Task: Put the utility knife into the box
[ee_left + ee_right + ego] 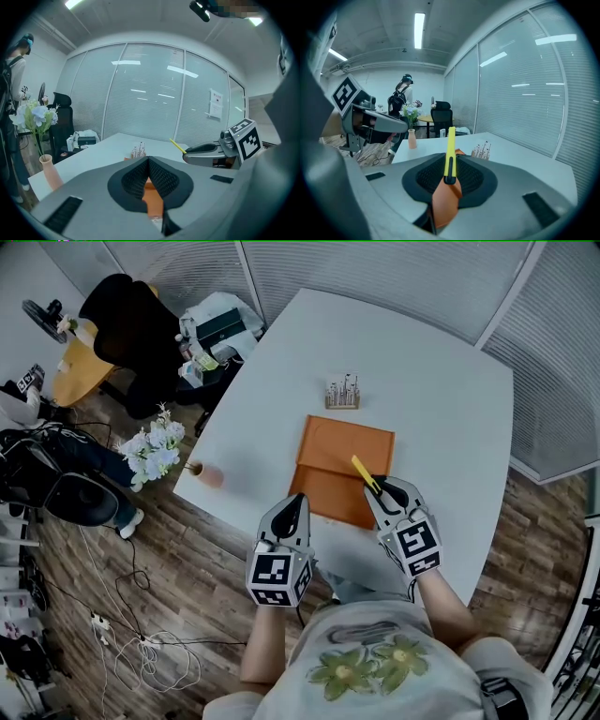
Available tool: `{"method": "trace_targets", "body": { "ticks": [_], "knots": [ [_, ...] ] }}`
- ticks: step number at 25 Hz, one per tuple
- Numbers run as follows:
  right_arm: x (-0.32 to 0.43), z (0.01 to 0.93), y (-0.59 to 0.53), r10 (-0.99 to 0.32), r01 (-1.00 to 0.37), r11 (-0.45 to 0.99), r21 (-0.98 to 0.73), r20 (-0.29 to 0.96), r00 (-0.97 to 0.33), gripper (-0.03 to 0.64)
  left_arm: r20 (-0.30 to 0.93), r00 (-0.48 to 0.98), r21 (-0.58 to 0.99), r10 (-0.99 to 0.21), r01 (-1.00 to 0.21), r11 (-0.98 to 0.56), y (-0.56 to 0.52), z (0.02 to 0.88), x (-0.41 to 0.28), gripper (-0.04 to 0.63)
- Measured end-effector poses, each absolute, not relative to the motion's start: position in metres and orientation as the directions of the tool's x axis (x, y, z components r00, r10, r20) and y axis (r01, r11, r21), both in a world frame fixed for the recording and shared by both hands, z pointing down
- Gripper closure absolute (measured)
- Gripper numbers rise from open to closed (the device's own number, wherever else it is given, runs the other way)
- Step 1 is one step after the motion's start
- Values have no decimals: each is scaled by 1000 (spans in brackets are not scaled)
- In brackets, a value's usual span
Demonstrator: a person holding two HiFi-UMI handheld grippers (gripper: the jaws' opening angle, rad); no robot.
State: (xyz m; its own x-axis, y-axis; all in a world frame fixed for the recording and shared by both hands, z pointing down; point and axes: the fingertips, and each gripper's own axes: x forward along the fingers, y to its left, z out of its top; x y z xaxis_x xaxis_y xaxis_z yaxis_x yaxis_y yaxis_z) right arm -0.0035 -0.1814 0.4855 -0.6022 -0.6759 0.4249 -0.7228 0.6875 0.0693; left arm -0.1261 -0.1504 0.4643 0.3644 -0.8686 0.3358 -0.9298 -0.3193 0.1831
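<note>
Tabletop (441, 399), white, seen from above, with a flat orange box (339, 451) lying close to its near edge. The right gripper (377, 487) is clamped on a yellow utility knife (363, 471), held over the box's right near corner with its free end angled up and away. The left gripper (298, 503) hangs at the box's left near corner with its jaw tips together and nothing visibly held; orange shows in the gap beneath them. A crease crosses the box; whether it is open cannot be told. The step likely goes best if the left gripper steadies or lifts the lid while the right lowers the knife flat before letting go. There is open room toward the far edge, beyond a small bit rack (342, 393). A vase (208, 475) stands at the left edge, well apart.
</note>
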Motion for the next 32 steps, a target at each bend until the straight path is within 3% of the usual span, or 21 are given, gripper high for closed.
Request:
{"method": "trace_targets", "body": {
  "ticks": [32],
  "knots": [
    [-14, 562, -180, -555, -660, 750, 38, 579, -598, 540, 404, 389, 209, -828, -920, -330, -160, 500, -124, 595]
  ]
}}
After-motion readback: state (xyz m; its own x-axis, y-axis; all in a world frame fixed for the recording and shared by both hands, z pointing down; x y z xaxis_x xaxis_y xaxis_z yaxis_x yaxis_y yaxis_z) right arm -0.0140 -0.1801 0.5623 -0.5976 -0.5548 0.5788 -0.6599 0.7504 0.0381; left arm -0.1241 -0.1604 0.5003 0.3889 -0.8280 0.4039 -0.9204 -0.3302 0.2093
